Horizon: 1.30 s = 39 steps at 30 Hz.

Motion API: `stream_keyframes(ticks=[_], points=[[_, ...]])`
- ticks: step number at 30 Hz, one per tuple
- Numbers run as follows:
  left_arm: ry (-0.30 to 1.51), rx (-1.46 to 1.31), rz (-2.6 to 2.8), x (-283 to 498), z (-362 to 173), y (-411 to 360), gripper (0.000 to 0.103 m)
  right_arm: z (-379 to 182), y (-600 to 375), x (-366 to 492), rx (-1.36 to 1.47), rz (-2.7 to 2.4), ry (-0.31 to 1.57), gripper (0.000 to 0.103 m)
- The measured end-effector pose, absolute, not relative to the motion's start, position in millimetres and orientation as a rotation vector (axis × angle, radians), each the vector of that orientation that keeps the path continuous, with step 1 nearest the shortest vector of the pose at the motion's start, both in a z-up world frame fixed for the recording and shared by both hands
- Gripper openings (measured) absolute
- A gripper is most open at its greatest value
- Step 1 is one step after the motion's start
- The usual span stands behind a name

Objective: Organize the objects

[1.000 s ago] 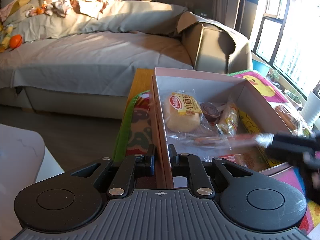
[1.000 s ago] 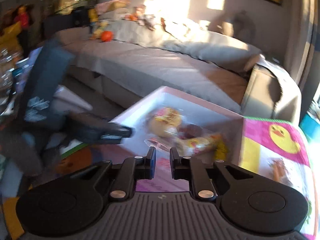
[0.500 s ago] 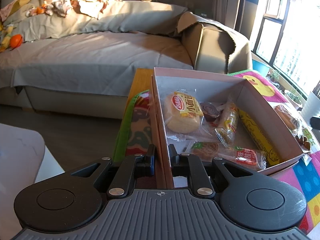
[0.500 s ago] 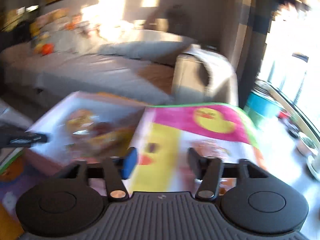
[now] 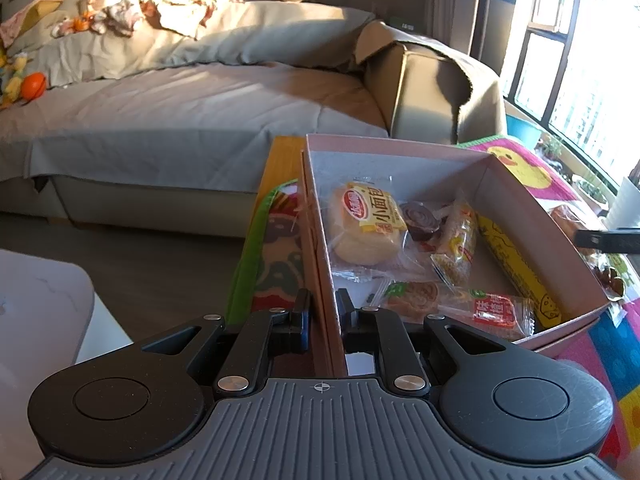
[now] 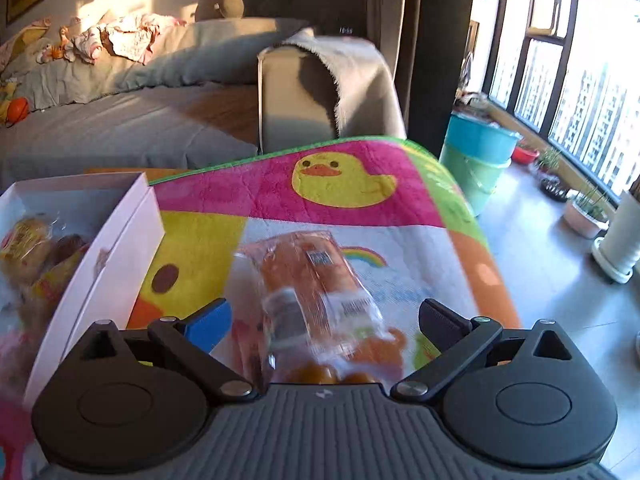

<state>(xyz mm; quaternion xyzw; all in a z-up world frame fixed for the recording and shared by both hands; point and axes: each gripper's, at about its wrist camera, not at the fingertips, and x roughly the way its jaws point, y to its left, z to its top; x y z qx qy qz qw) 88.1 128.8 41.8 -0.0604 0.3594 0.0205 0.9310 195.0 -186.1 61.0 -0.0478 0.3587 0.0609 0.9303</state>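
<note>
From the left wrist we see the left gripper (image 5: pixel 323 312) clamped on the near side wall of the pink box (image 5: pixel 520 216), one finger outside the wall and one inside. The box sits on a bright play mat (image 5: pixel 520 164) near the mat's left edge. Inside lie a wrapped bun with a yellow label (image 5: pixel 366 224), a small dark round sweet (image 5: pixel 420 218), a yellow-wrapped snack (image 5: pixel 456 248), a long yellow packet (image 5: pixel 516 268) along the far wall, and a clear packet with a red label (image 5: pixel 460 308) at the near end. The gripper's body hides the box's nearest corner. At the right edge of this view a dark finger tip (image 5: pixel 608 240) of the other tool pokes in, cut off by the frame, above some packets we can hardly make out.

From the right wrist, the right gripper (image 6: pixel 324 316) has its jaws spread wide, having just been opening, and a clear bag of orange snacks (image 6: pixel 312 292) lies between them on the mat (image 6: pixel 360 168), untouched by either pad. The bag is blurred, and its near end is hidden under the gripper's body. The box (image 6: pixel 116 248) stands at the left, cut off by the frame, its contents smeared. Beyond the mat's far edge we see a grey sofa (image 6: pixel 160 128).
</note>
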Motion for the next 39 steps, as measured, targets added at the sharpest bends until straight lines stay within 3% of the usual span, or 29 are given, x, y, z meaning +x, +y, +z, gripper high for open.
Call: stream_keyframes(ticks=[3,5,19,21,23,26,35,39], points=[[0.732,-0.124,0.044,87,42,129,0.015,55,-183,220,-0.082,0.147,0.8,0.092],[0.732,-0.124,0.043,88,42,128,0.015,54,-177,224,-0.12,0.15,0.825,0.062],[0.726,-0.131,0.031,89,44,131,0.016,82,-152,120,-0.078,0.347,0.888,0.057],[0.726,-0.132,0.03,89,44,131,0.016,82,-151,103,-0.082,0.386,0.901,0.06],[0.725,-0.134,0.03,89,43,131,0.016,83,-153,87,-0.084,0.389,0.888,0.076],[0.724,-0.138,0.03,90,43,130,0.016,82,-159,68,-0.119,0.324,0.85,0.085],[0.724,-0.141,0.032,91,42,130,0.016,46,-175,35,-0.148,0.208,0.864,0.103],[0.724,-0.14,0.032,91,42,130,0.016,39,-180,32,-0.088,0.176,0.827,0.103]])
